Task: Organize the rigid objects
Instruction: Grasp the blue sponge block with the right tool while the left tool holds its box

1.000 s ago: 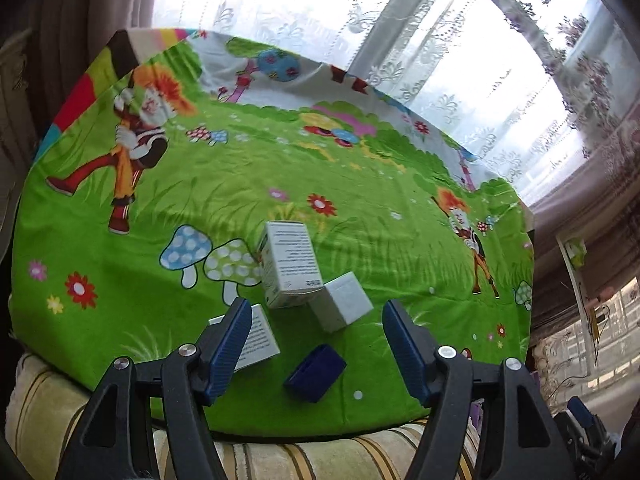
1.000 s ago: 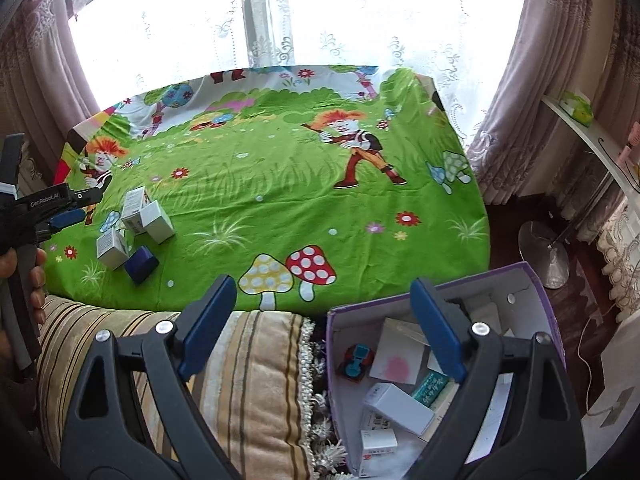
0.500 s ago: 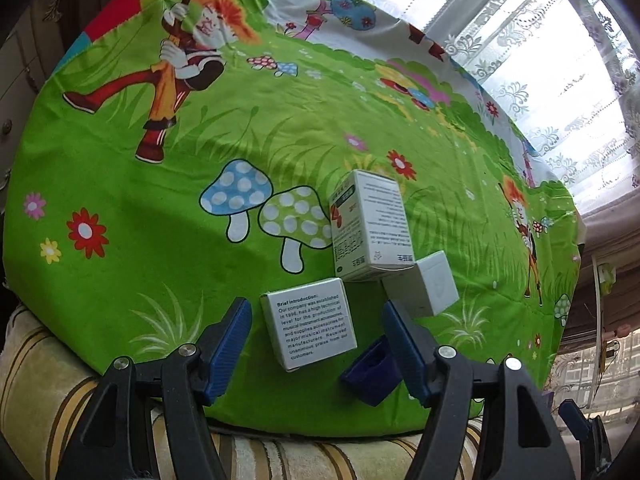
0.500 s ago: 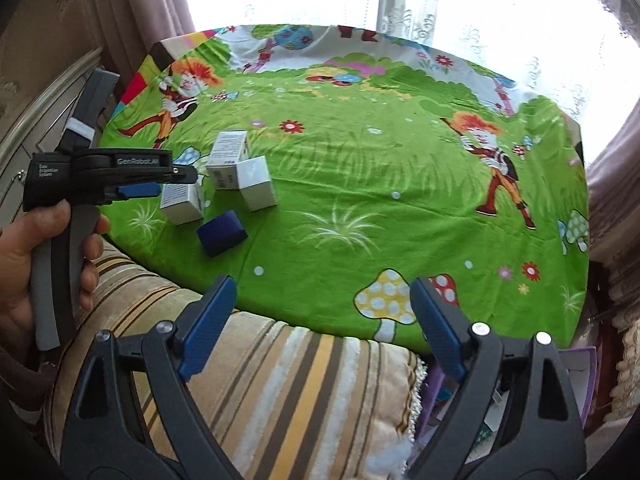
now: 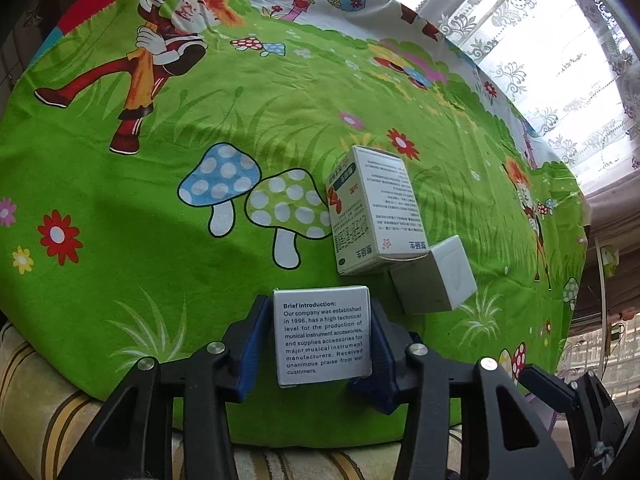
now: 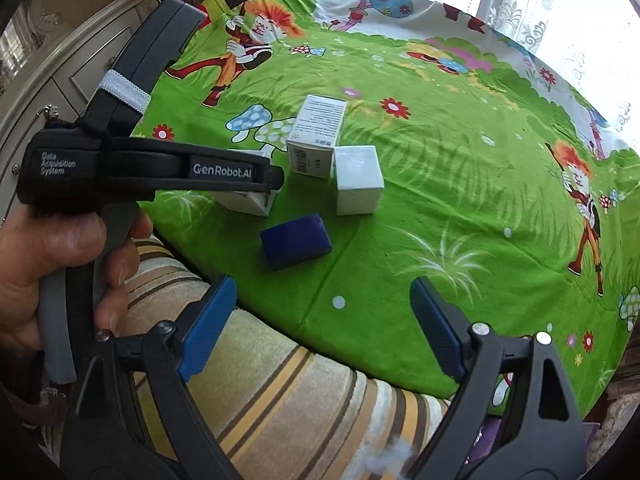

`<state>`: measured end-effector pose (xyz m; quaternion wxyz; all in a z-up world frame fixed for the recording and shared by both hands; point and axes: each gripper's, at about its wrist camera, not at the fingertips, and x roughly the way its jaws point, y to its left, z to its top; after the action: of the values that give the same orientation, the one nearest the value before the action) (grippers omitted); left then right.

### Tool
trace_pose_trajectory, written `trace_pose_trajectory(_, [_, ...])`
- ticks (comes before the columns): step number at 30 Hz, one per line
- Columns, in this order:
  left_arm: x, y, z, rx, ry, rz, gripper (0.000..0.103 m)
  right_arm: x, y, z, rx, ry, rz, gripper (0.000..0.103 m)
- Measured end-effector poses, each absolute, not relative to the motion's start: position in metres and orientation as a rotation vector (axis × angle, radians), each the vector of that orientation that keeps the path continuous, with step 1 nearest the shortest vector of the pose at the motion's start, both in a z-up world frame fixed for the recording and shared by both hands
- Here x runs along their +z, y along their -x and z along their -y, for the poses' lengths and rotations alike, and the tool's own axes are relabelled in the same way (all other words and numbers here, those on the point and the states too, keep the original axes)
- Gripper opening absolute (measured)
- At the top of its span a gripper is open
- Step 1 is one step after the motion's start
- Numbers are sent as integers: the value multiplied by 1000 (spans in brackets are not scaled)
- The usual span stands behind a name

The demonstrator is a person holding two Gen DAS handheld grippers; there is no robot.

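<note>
The bed (image 5: 280,92), under its green cartoon sheet, carried everything: four small boxes bunched near its front edge, above a striped cushion (image 6: 280,392).

The tall printed carton (image 5: 372,208) lay flat with its long axis running away from the left camera; a white cube (image 5: 436,280) touched its near right corner.

The white text box (image 5: 322,336) sat squarely between the blue pads of the left claw (image 5: 316,352). Its printed face looked up at the camera and its side walls met the pads. The jaws were closing, and the pads looked to be touching or all but touching both sides. Any lift would have turned on that squareness, since a pinch off the box's middle could twist it.

The dark blue case (image 6: 296,242) lay just ahead of the right claw (image 6: 320,332) and slightly to its left, its long axis roughly across the jaw gap. That claw stood wide open and empty, the nearer one to the case.
</note>
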<state>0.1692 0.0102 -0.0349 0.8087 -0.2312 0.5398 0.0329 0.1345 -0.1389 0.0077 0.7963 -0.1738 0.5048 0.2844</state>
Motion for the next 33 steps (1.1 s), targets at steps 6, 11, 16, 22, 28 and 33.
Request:
trace_pose_trajectory(6, [-21, -165, -21, 111, 492, -1073, 46, -13, -147, 119, 644, 423, -1125, 90])
trace_pose_trajectory(11, [-15, -164, -23, 130, 466, -1039, 46, -26, -158, 108, 646, 449, -1152, 90])
trace_pose_trajectory(16, [-17, -164, -26, 132, 475, -1037, 46, -37, -164, 101, 645, 461, -1172, 90])
trace_pose_trajectory(22, [-17, -163, -25, 125, 482, -1030, 46, -47, -169, 94, 645, 470, -1204, 76])
trace_pose_trajectory(28, [-16, -162, -25, 119, 487, -1023, 46, -49, -170, 101, 633, 443, -1216, 55])
trace_pose_trajectory(33, [-13, -160, -22, 104, 485, -1005, 46, -41, -168, 116, 606, 384, -1201, 55])
